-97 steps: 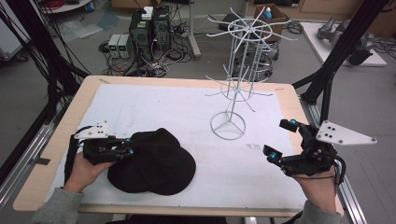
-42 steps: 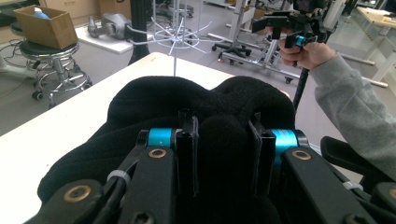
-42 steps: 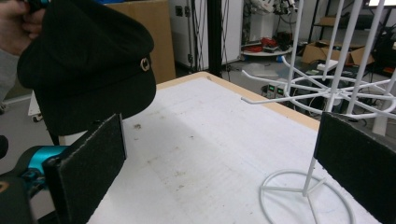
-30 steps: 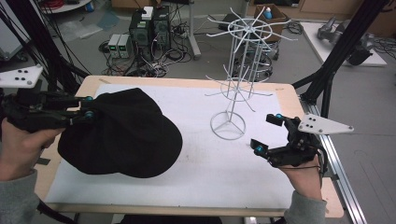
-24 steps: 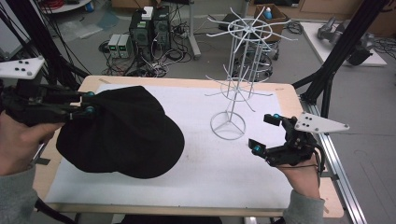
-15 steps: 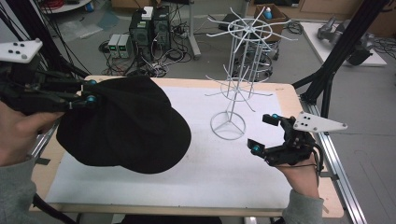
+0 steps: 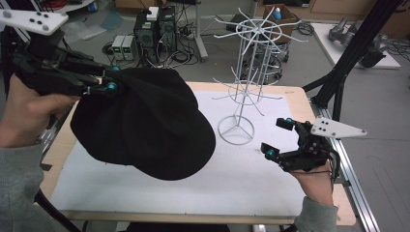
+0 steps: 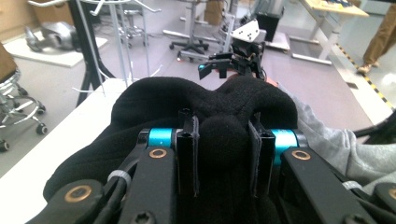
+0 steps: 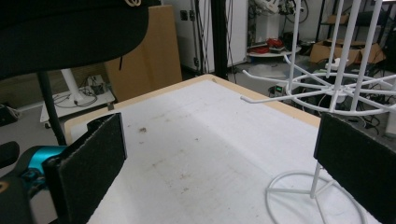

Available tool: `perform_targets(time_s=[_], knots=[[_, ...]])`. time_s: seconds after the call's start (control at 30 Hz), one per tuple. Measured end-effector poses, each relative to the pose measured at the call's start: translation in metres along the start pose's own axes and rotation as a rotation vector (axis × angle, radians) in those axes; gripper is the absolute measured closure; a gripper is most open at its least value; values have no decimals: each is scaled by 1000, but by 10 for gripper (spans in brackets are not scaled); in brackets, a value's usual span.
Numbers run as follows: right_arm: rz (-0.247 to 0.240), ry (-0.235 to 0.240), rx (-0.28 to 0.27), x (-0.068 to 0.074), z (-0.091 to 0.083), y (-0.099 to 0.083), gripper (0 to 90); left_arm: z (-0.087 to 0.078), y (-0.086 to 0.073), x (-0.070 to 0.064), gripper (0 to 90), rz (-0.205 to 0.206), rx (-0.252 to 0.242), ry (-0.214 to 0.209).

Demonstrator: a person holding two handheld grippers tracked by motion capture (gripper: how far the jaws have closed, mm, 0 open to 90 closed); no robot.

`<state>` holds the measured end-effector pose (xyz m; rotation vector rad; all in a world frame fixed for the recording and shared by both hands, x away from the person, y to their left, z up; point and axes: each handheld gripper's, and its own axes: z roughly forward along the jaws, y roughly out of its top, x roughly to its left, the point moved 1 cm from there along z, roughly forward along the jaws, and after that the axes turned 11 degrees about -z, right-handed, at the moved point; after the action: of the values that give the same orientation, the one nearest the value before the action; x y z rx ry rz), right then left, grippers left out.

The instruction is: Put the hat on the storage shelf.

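Observation:
A black cap (image 7: pixel 145 125) hangs in the air over the left part of the table, brim pointing down and forward. My left gripper (image 7: pixel 109 88) is shut on a fold of the cap (image 8: pixel 224 140) at its rear edge, held high at the left. A white wire hook rack (image 7: pixel 246 72) stands at the table's back middle on a ring base. My right gripper (image 7: pixel 279 137) rests low at the right, open, with nothing between its pads (image 9: pixel 91 170). The rack (image 9: pixel 336 88) rises just beyond it, and the cap's brim (image 9: pixel 70 32) shows at the top left.
The table (image 7: pixel 300 96) carries a white mat (image 7: pixel 232 174) inside a wooden border. Black frame struts (image 7: pixel 358 53) rise at the right, with a metal rail (image 7: pixel 355 193) along that edge. Computers and cables (image 7: pixel 154 34) sit on the floor behind.
My left gripper took hold of the cap on the table and lifted it up and to the left, then carried it slightly rightward. My right gripper has shifted a little inward.

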<state>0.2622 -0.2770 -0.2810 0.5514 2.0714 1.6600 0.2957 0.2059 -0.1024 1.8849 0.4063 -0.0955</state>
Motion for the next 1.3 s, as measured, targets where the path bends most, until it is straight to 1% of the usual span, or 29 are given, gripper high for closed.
perform_targets(time_s=[0.1, 0.2, 0.37, 0.43, 0.47, 0.63, 0.8, 0.87, 0.9, 0.97, 1.0, 1.07, 1.13, 1.17, 1.3], knots=[[4, 9, 8, -1, 1, -2, 14, 5, 10, 0, 705, 13, 17, 2], [5, 11, 12, -2, 2, -3, 14, 7, 21, -1, 705, 31, 12, -1], [13, 9, 14, -3, 1, -5, 14, 14, 43, -1, 705, 51, 1, -16], [13, 9, 17, -3, 1, -5, 14, 18, 51, -1, 705, 56, 7, -23], [15, 7, 9, -4, 0, -6, 14, 21, 56, -1, 705, 62, 8, -29], [25, 3, 9, -4, -3, -7, 13, 32, 72, -4, 705, 80, 24, -50], [31, 3, 17, -4, -4, -9, 14, 40, 89, -7, 705, 98, 23, -70], [24, 1, 19, -4, -4, -10, 14, 41, 94, -7, 705, 100, 16, -77], [20, 3, 24, -1, -4, -10, 14, 42, 97, -7, 705, 100, 11, -81], [20, 1, 27, 0, -4, -9, 14, 42, 102, -8, 705, 105, 9, -82], [14, 5, 33, 4, -4, -9, 14, 43, 104, -9, 704, 107, 8, -81], [9, 4, 36, 5, -4, -9, 14, 43, 108, -9, 704, 112, 6, -82], [10, 5, 41, 7, -5, -9, 14, 43, 112, -11, 704, 120, 3, -78], [10, 1, 39, 7, -6, -9, 14, 43, 113, -12, 705, 120, -2, -85], [16, -5, 39, 9, -9, -11, 14, 43, 121, -14, 704, 129, -9, -89]])
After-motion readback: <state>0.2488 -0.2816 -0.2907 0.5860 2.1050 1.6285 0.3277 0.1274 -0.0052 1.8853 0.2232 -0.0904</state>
